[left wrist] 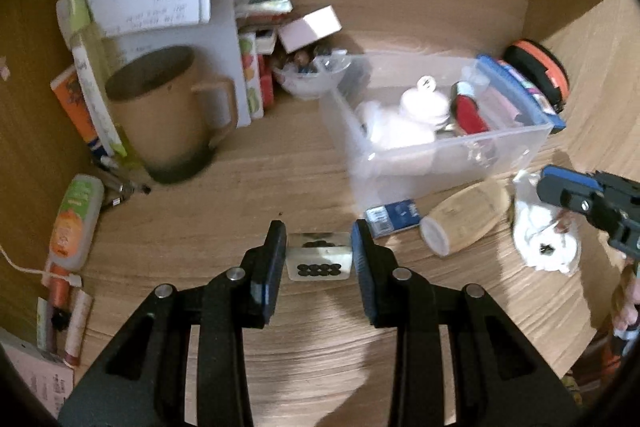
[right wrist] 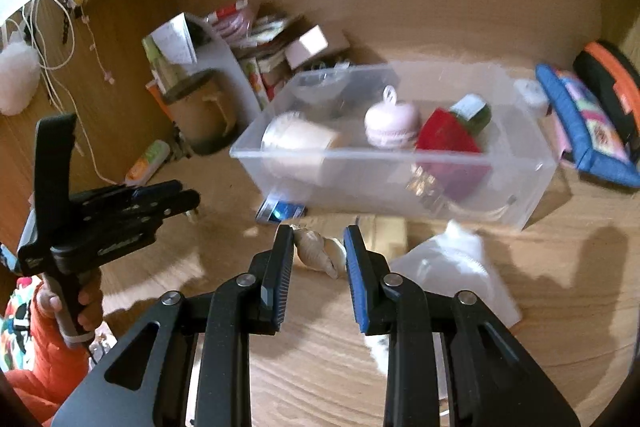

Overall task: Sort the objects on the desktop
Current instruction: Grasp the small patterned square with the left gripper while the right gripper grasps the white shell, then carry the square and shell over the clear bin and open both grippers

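Left wrist view: the left gripper (left wrist: 319,259) was nearly closed, its two pads pressed on the side faces of a pale cube-like block (left wrist: 319,259) marked with rows of black dots. The block sat squarely between the jaws at their tips, its broad dotted face turned toward the camera, raised off the wooden desk (left wrist: 248,195).

Right wrist view: the right gripper (right wrist: 319,255) was likewise nearly closed, clamped on a tan spiral seashell (right wrist: 316,250). The shell lay slantwise across the gap, its long axis running from the upper left pad down to a pointed tip near the lower right pad, so the grip fell across its width.

The governing relation was the clear plastic bin (right wrist: 400,183), which already held a pink macaron-shaped case (right wrist: 392,129), a red-wrapped item (right wrist: 448,135) and a paper cup (right wrist: 298,137) lying on its side. For the right jaws the bin stood directly ahead of and above the tips, its near wall just beyond the shell. For the left jaws the bin (left wrist: 440,151) lay ahead and off to the right. The right hand therefore appeared the nearer to a drop. Judged from this, each item needed carrying forward over the near rim before release.
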A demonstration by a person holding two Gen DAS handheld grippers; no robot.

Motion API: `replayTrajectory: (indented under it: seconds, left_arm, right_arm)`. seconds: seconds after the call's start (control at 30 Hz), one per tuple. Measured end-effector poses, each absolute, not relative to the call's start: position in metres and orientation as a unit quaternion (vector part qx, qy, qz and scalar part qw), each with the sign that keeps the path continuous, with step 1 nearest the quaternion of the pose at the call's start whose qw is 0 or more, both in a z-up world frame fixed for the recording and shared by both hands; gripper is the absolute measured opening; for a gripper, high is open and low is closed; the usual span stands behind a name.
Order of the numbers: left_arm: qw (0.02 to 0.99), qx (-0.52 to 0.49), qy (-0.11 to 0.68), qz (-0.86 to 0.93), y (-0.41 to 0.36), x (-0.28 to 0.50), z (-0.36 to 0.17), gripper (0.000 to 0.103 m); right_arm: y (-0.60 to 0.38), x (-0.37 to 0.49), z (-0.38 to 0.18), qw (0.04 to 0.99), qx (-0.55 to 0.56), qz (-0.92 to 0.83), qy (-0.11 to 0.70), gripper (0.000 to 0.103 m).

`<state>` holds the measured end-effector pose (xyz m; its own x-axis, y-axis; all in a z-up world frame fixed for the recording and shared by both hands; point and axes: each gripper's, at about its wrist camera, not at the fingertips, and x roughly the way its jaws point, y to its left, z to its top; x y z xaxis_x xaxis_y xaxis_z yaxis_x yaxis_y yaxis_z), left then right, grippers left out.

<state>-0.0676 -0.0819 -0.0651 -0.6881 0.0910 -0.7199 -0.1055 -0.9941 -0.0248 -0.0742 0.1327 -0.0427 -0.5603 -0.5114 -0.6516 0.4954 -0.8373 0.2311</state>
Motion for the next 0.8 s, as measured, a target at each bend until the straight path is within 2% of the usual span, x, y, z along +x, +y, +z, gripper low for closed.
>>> replayTrajectory:
  seconds: [0.57,0.8]
  left_arm:
    - [0.12,-0.364,0.008,0.924,-0.04,-0.113,-0.009,0.033]
    - [0.138,-0.366,0.021,0.92,-0.016,-0.137,-0.006,0.033]
  right_arm:
    - [0.168,-0.109,0.0,0.267,0.321,-0.908,-0.004,0.023]
    - [0.172,-0.135,0.008,0.267,0.314,-0.911,-0.001,0.023]
